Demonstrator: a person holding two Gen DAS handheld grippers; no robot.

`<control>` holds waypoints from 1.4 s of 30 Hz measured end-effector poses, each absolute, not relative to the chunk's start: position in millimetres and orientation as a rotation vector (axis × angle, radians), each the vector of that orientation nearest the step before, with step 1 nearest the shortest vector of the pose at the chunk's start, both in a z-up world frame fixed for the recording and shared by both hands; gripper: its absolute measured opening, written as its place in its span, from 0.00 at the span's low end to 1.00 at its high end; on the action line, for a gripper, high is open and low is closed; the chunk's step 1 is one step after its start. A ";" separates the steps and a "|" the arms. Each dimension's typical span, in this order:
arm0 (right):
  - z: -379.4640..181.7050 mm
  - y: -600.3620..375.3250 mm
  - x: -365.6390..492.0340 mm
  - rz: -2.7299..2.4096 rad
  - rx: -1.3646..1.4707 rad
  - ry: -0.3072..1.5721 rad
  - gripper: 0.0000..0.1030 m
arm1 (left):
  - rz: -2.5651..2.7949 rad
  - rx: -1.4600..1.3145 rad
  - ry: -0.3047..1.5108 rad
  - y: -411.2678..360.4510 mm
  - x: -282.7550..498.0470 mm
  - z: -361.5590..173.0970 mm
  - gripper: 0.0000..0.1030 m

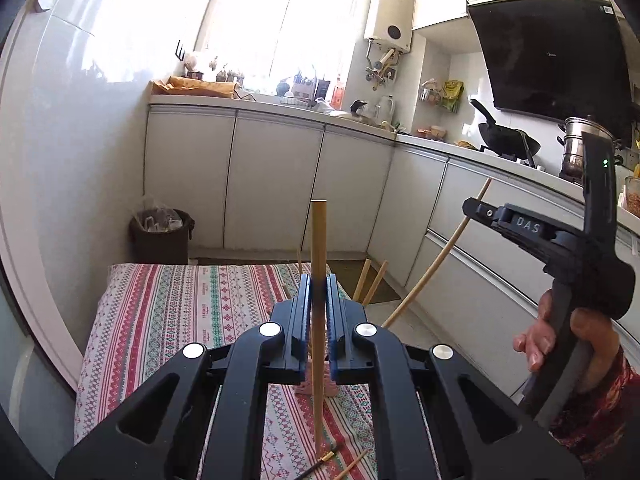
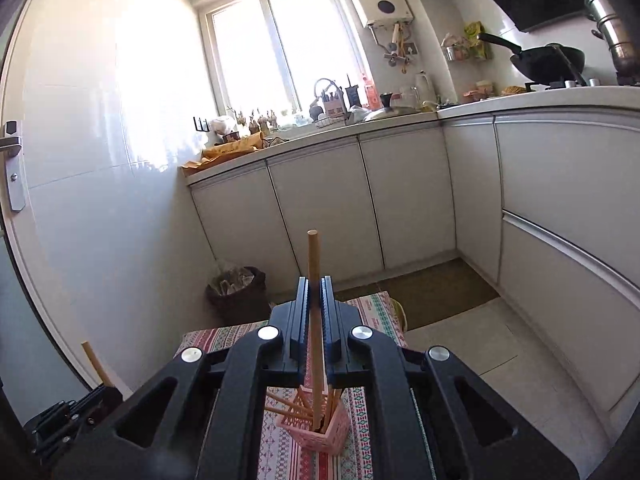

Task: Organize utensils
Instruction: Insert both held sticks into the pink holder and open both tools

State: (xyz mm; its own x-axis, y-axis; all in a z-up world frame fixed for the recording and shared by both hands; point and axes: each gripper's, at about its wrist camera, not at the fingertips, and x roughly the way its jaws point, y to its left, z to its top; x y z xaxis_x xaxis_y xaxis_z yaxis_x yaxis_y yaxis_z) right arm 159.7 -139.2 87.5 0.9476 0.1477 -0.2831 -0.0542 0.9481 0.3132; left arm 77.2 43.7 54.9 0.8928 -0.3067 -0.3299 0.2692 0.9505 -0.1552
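Observation:
My left gripper (image 1: 319, 280) is shut on an upright wooden chopstick (image 1: 319, 236) above the striped tablecloth (image 1: 180, 320). A pink basket (image 1: 303, 389) shows just behind it, mostly hidden, with other chopsticks (image 1: 370, 282) poking up. To the right, my right gripper (image 1: 474, 206) holds a second chopstick (image 1: 436, 260) slanting down. In the right wrist view, the right gripper (image 2: 315, 282) is shut on that chopstick (image 2: 313, 256), whose lower end hangs at the mouth of the pink basket (image 2: 334, 434) holding several chopsticks. The left gripper (image 2: 102, 392) and its chopstick (image 2: 93, 360) sit at the lower left.
Two loose chopsticks (image 1: 326, 462) lie on the cloth near me. A dark bin (image 1: 160, 236) stands past the table's far end. White cabinets (image 1: 276, 184) and a counter with a wok (image 1: 508, 142) run along the back and right. A person's hand (image 1: 536, 344) grips the right tool.

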 end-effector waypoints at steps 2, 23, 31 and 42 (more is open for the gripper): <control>74.6 -135.3 176.3 0.111 0.307 0.315 0.06 | -0.292 -0.094 0.346 43.4 84.3 59.1 0.06; -9.7 -168.8 159.4 0.058 0.389 0.422 0.51 | -0.222 -0.202 0.188 4.3 163.0 53.9 0.06; -18.2 -164.5 157.6 0.042 0.312 0.445 0.51 | -0.210 -0.183 0.217 -15.0 183.6 29.9 0.13; -10.0 -167.8 141.5 0.042 0.332 0.424 0.62 | -0.187 -0.173 0.170 2.6 140.7 47.6 0.58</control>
State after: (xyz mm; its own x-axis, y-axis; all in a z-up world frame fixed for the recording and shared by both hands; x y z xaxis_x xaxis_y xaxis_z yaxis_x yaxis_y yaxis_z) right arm 141.5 -167.8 -10.0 0.9115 0.1084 -0.3967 0.0290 0.9453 0.3249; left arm 140.7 2.6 47.6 0.9684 -0.1983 -0.1510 0.1691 0.9678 -0.1863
